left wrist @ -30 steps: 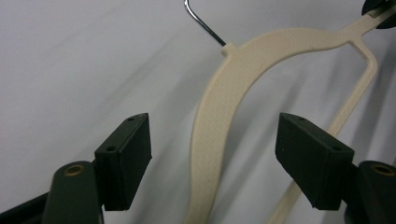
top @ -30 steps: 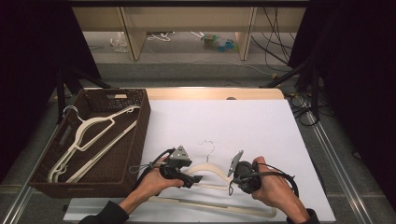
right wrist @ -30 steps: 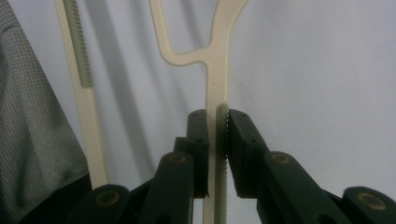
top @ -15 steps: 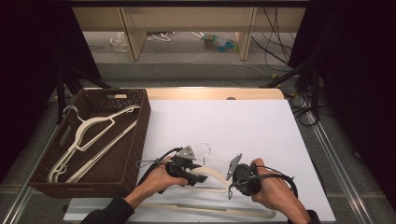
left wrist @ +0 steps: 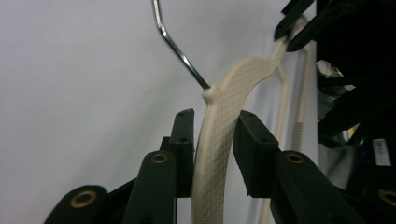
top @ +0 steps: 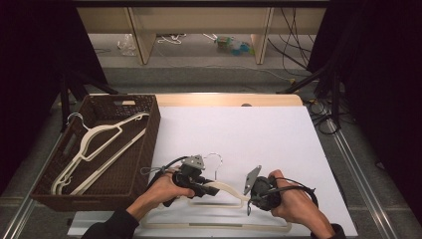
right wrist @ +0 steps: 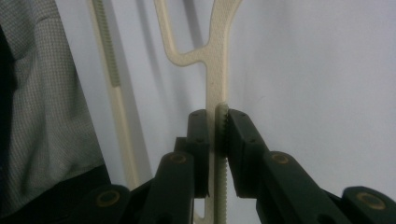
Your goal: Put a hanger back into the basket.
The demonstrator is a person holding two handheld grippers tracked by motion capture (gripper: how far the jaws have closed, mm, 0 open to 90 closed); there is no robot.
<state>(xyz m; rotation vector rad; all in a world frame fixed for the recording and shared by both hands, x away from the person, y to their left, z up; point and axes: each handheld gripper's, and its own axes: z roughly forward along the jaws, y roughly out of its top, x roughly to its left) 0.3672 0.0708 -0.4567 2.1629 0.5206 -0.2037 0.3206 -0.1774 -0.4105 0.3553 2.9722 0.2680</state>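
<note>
A cream plastic hanger [top: 230,189] with a metal hook [top: 216,160] lies near the front of the white table sheet [top: 239,134]. My left gripper [top: 213,189] straddles its shoulder just below the hook [left wrist: 180,53]. Its jaws have just been closing, and in the left gripper view the pads [left wrist: 250,140] flank the hanger [left wrist: 217,154] with thin gaps left. My right gripper [top: 249,198] is shut on the hanger's other arm. In the right gripper view [right wrist: 217,116] both pads press the thin ribbed edge of the hanger [right wrist: 217,60].
A brown wicker basket [top: 152,134] stands at the left of the sheet and holds more cream hangers [top: 99,144]. The hanger's lower bar [top: 214,226] runs along the table's front edge. A grey sleeve [right wrist: 42,93] is close on the right gripper's left.
The left gripper has slid a little right along the hanger onto its shoulder by the hook. The right hand and its gripper have stayed put.
</note>
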